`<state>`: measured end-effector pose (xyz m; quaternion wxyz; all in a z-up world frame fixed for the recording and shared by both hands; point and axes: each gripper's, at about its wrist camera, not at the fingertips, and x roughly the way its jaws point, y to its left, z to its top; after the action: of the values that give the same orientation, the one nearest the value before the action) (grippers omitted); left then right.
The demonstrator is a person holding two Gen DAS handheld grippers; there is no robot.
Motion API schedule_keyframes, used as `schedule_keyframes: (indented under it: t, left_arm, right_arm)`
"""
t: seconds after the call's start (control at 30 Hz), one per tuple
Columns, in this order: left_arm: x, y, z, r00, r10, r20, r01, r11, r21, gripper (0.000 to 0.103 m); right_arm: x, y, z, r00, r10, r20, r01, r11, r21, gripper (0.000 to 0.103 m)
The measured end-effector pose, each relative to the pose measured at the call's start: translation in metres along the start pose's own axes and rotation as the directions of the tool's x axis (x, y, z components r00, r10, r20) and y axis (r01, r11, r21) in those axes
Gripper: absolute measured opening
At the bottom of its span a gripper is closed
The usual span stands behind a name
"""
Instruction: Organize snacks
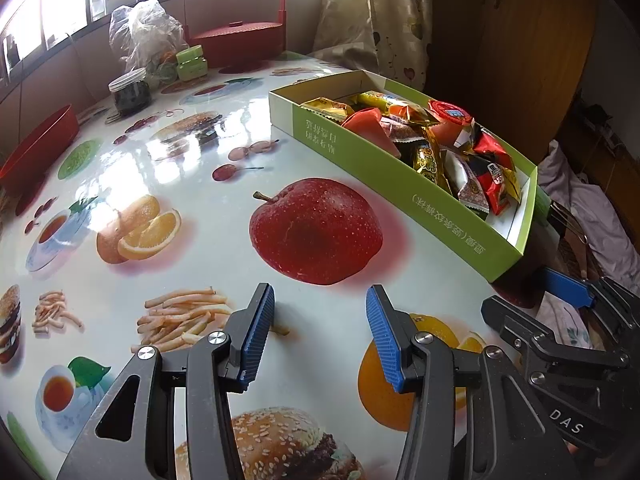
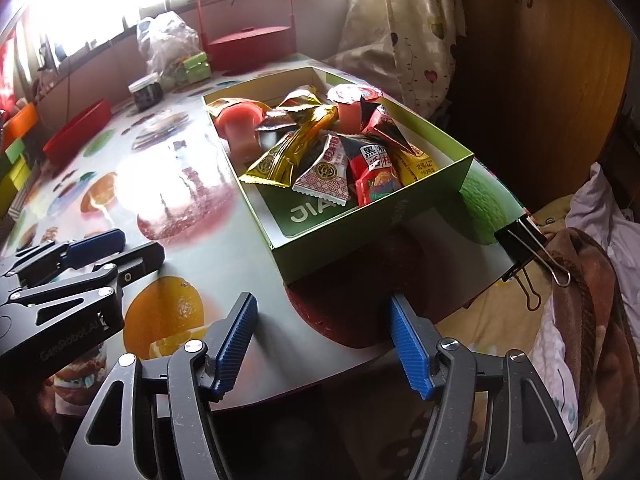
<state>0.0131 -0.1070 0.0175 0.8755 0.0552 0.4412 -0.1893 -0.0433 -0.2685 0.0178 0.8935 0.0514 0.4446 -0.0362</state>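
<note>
A green cardboard box (image 1: 360,160) sits at the table's right edge, full of wrapped snacks (image 1: 440,140): gold, red and white packets and red jelly cups. It also shows in the right wrist view (image 2: 360,256), with the snacks (image 2: 320,152) piled inside. My left gripper (image 1: 320,320) is open and empty, low over the tablecloth near the printed apple. My right gripper (image 2: 324,332) is open and empty, just in front of the box's near corner. Each gripper shows in the other's view, the right (image 1: 560,320) and the left (image 2: 80,260).
The table (image 1: 200,168) has a glossy food-print cloth. At the back stand a red handled basket (image 1: 240,36), a plastic bag (image 1: 140,36), a green jar (image 1: 192,62) and a dark jar (image 1: 130,94). A red tray (image 1: 36,148) lies left. A binder clip (image 2: 524,248) grips the table edge.
</note>
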Motion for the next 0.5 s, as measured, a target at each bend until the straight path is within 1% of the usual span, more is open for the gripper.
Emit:
schedule_keyframes:
  t: [0.5]
  left_arm:
    - [-0.0015, 0.0003, 0.0000, 1.000, -0.003, 0.005, 0.003, 1.000, -0.001, 0.049]
  right_arm:
    - [0.0014, 0.0002, 0.0007, 1.000, -0.001, 0.000, 0.001, 1.000, -0.001, 0.069]
